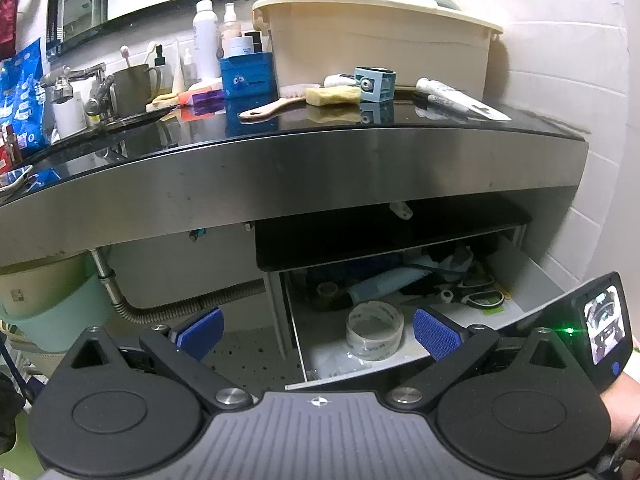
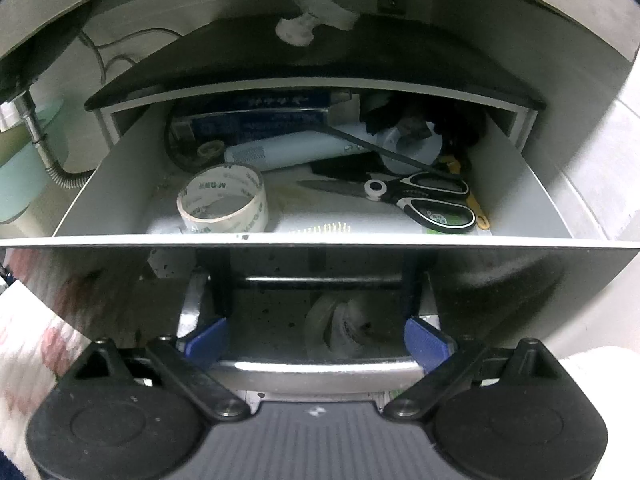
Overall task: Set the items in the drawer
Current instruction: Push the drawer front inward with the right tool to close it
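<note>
Right gripper [image 2: 316, 344] jaws straddle the handle [image 2: 316, 370] of the open drawer [image 2: 320, 242].

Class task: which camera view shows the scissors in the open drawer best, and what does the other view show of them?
The right wrist view: the scissors lie whole and unobstructed on the drawer floor, blades pointing left. The left wrist view shows only their black handles, small and distant.
</note>
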The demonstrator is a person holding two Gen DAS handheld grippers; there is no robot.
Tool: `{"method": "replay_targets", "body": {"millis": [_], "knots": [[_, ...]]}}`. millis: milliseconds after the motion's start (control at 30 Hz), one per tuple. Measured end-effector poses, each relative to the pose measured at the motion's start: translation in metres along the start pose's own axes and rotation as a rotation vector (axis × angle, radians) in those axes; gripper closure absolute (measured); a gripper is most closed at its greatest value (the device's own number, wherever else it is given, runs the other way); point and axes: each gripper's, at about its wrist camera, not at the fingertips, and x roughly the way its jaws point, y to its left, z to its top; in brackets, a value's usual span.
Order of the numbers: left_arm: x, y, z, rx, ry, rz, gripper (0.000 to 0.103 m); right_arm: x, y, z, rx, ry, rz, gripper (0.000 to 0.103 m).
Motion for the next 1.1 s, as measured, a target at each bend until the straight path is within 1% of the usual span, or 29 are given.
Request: {"method": "replay_targets", "body": {"millis": [400, 867, 1100], "knots": [[0.001, -0.002, -0.002, 0.011, 0.012, -0.003, 0.001, -0.002, 0.0, -0.003, -0.003, -0.021, 0.0, 0.008], [-0.001, -0.005, -0.003, 0.029, -0.001, -0.003, 0.001, -0.007, 0.0, -0.009, -0.004, -0.045, 0.002, 0.007], [0.001, -0.006, -0.002, 0.032, 0.007, -0.006, 0.001, -0.007, -0.001, -0.008, -0.003, -0.057, 0.002, 0.007]]}}
